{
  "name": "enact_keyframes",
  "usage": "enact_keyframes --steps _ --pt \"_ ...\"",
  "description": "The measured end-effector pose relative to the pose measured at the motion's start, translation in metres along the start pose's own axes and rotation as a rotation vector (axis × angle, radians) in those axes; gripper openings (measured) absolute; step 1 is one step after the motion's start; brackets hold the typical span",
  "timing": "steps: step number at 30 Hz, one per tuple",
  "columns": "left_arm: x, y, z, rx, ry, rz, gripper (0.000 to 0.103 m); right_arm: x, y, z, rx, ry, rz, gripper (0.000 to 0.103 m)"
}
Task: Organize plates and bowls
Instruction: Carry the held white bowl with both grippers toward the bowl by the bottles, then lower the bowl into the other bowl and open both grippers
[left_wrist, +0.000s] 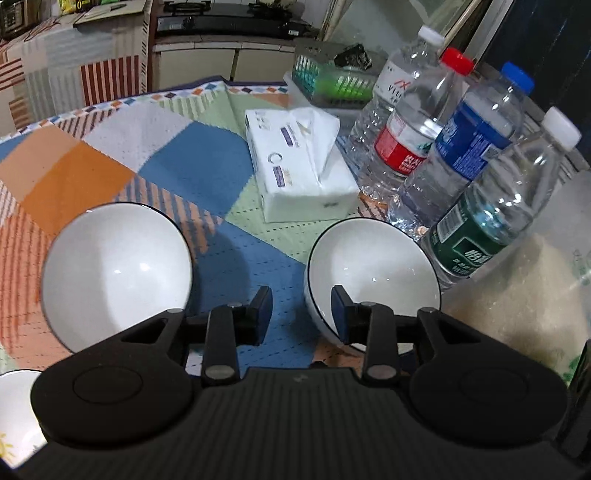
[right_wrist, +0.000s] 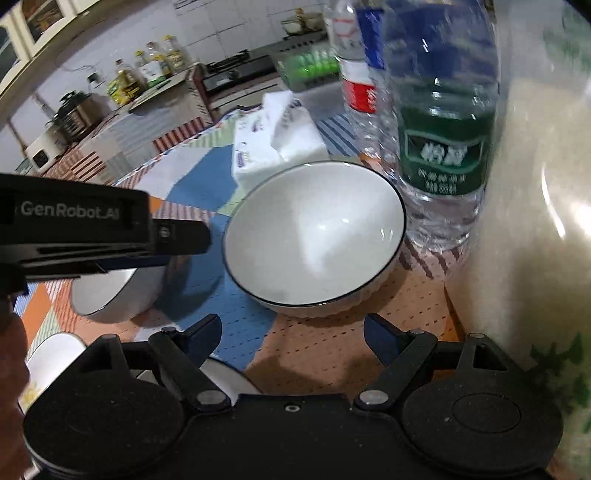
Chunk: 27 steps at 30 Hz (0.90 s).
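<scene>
Two white bowls with thin black rims stand on the patchwork tablecloth. In the left wrist view one bowl is at the left and the other bowl at the right. My left gripper is open and empty, over the cloth between them, its right finger close to the right bowl's near rim. In the right wrist view that bowl lies just ahead of my right gripper, which is open and empty. The left gripper's body crosses above the other bowl. A patterned white dish shows at lower left.
A tissue pack lies mid-table. Several water bottles stand at the right, the green-label one touching close to the right bowl. A green basket is behind. A large pale container fills the right side. A stove and counter are beyond the table.
</scene>
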<state>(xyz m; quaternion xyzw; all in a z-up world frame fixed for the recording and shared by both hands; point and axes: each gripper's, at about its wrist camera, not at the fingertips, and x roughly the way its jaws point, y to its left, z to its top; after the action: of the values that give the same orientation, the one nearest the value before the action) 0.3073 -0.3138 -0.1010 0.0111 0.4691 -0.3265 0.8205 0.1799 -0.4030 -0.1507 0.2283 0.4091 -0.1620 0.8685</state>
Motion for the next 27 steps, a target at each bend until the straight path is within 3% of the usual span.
enact_keyframes --steps 4,9,14,17,22,27 --pt "0.012 -0.002 0.000 -0.030 0.004 0.003 0.033 0.011 -0.006 -0.002 0.024 -0.011 0.005 0.087" --pt "0.022 -0.002 0.001 -0.044 0.009 0.004 0.029 0.013 -0.003 -0.003 -0.050 -0.049 0.008 0.086" --pt "0.028 0.004 0.001 -0.076 0.025 -0.033 0.008 0.015 -0.003 0.000 -0.101 -0.038 0.018 0.084" --pt "0.029 0.006 0.002 -0.111 0.042 -0.039 0.008 0.016 -0.005 0.001 -0.106 -0.035 0.032 0.084" --pt "0.022 -0.003 0.002 -0.043 0.064 -0.001 0.008 0.016 -0.007 0.001 -0.120 -0.036 0.046 0.083" --pt "0.008 0.000 0.003 -0.056 0.069 -0.007 0.009 0.010 -0.006 0.001 -0.123 -0.034 0.050 0.083"
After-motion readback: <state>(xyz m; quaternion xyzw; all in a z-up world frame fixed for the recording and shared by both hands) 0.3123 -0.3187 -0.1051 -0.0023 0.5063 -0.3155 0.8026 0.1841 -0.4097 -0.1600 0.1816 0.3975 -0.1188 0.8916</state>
